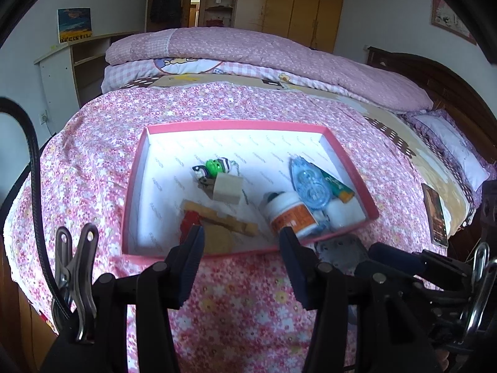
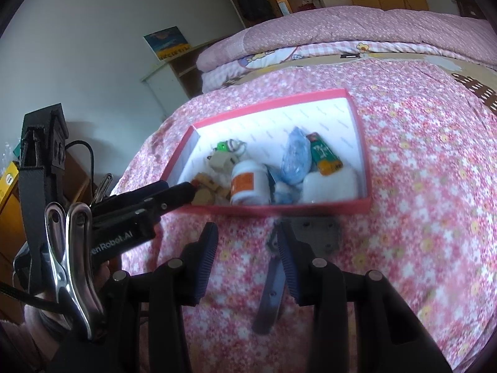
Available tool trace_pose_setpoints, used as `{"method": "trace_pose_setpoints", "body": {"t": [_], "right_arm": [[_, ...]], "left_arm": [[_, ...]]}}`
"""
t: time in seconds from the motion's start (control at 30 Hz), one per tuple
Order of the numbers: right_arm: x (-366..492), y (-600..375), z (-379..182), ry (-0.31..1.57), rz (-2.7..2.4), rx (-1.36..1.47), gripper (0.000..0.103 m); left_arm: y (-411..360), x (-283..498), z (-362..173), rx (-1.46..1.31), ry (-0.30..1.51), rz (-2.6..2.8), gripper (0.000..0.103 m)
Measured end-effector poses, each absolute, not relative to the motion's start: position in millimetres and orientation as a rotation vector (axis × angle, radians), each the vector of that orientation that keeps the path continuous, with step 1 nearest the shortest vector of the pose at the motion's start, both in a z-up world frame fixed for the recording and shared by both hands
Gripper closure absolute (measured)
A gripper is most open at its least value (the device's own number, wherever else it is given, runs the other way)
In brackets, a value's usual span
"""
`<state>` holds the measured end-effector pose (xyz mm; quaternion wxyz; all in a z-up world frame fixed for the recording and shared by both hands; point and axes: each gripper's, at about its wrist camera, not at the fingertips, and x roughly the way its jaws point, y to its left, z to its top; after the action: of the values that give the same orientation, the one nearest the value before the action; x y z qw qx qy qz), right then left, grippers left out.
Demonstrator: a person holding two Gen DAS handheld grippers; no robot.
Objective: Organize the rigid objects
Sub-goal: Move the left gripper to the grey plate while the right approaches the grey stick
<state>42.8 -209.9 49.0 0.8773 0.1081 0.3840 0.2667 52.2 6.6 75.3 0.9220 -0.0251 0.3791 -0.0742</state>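
A pink box (image 1: 141, 158) with a white inside lies on the flowered bedspread; it also shows in the right wrist view (image 2: 360, 118). It holds a white bottle with an orange label (image 1: 289, 213) (image 2: 248, 183), a blue tape dispenser (image 1: 309, 183) (image 2: 295, 155), a green tube (image 1: 337, 186) (image 2: 324, 154), a wooden block (image 1: 228, 188), wooden pieces (image 1: 223, 220) and a green keychain toy (image 1: 214, 168) (image 2: 225, 146). A grey metal bracket (image 2: 316, 233) and a long grey handle (image 2: 270, 295) lie on the bed in front of the box. My left gripper (image 1: 240, 242) is open and empty at the box's near rim. My right gripper (image 2: 247, 248) is open over the bedspread, beside the bracket.
A folded pink quilt (image 1: 248, 52) lies across the far bed. A phone (image 1: 435, 214) lies on the bed to the right, near a pillow (image 1: 453, 146). A shelf with a picture (image 1: 74, 25) stands at the left wall. The left gripper's body (image 2: 139, 205) shows at the box's near left corner.
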Motion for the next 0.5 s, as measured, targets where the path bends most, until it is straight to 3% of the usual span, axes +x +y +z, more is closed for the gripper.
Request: {"method": "trace_pose_setpoints", "body": {"t": [0.5], "right_arm": [[17,-226,35,0.829,0.522,0.207,0.062]], "left_arm": [[2,30,67,-0.044,0.792,-0.174,0.050]]}}
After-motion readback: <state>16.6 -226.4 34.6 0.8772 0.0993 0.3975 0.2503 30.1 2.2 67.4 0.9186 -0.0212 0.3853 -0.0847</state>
